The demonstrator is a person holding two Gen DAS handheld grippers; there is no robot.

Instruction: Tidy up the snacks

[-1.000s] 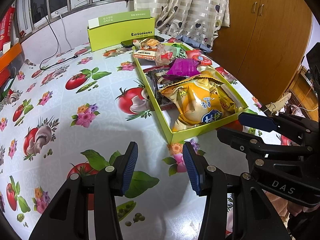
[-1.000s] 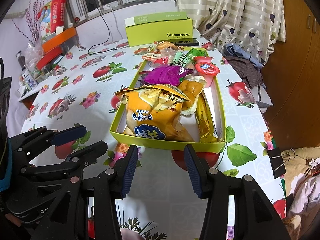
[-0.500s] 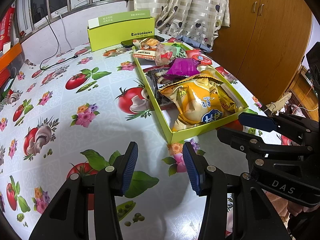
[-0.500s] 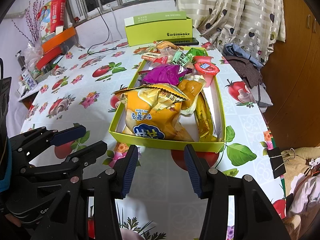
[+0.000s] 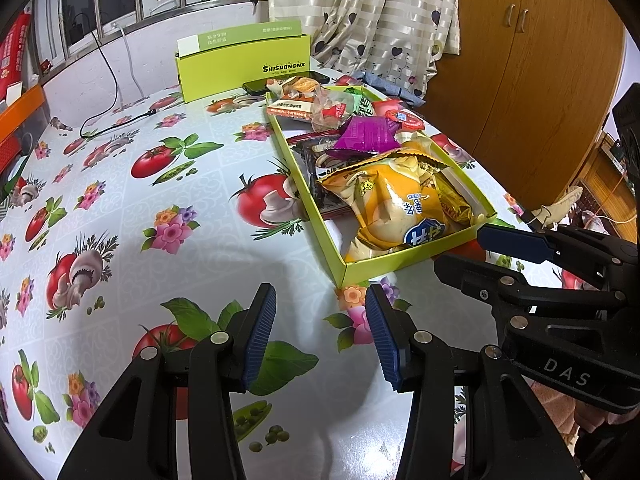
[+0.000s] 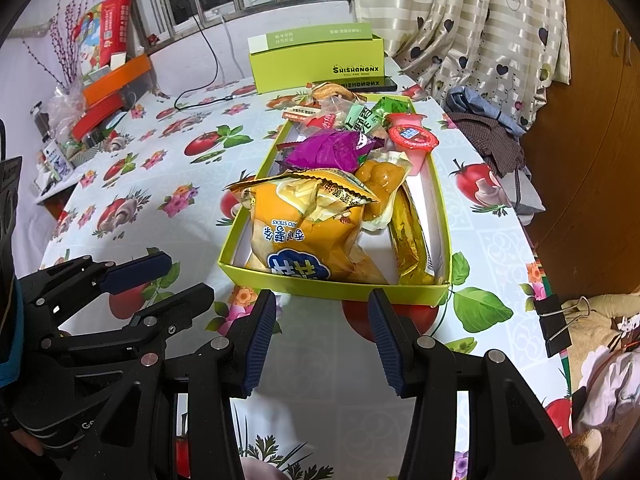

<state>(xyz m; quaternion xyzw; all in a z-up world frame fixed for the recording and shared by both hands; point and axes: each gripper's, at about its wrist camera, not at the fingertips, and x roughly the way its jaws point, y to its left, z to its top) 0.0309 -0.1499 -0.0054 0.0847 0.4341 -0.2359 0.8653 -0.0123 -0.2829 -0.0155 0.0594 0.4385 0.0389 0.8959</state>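
Observation:
A shallow lime-green box (image 5: 416,258) (image 6: 332,290) lies on the patterned tablecloth, filled with snacks. A big yellow potato-stick bag (image 5: 394,210) (image 6: 304,236) lies at its near end. Behind it are a purple packet (image 5: 366,134) (image 6: 330,150), a red-lidded jelly cup (image 6: 412,138) and several small wrappers. My left gripper (image 5: 320,334) hovers open over the cloth, short of the box's near left corner, with nothing between its blue pads. My right gripper (image 6: 322,336) is open and empty just in front of the box's near wall. Each gripper shows at the side of the other's view.
The matching green lid (image 5: 244,66) (image 6: 316,62) stands upright at the far edge, a dark phone (image 5: 256,86) beside it. A black cable (image 5: 116,92) trails at far left. Orange and red containers (image 6: 108,92) crowd the left side. Clothes (image 6: 496,136) and a binder clip (image 6: 554,322) lie at the right edge.

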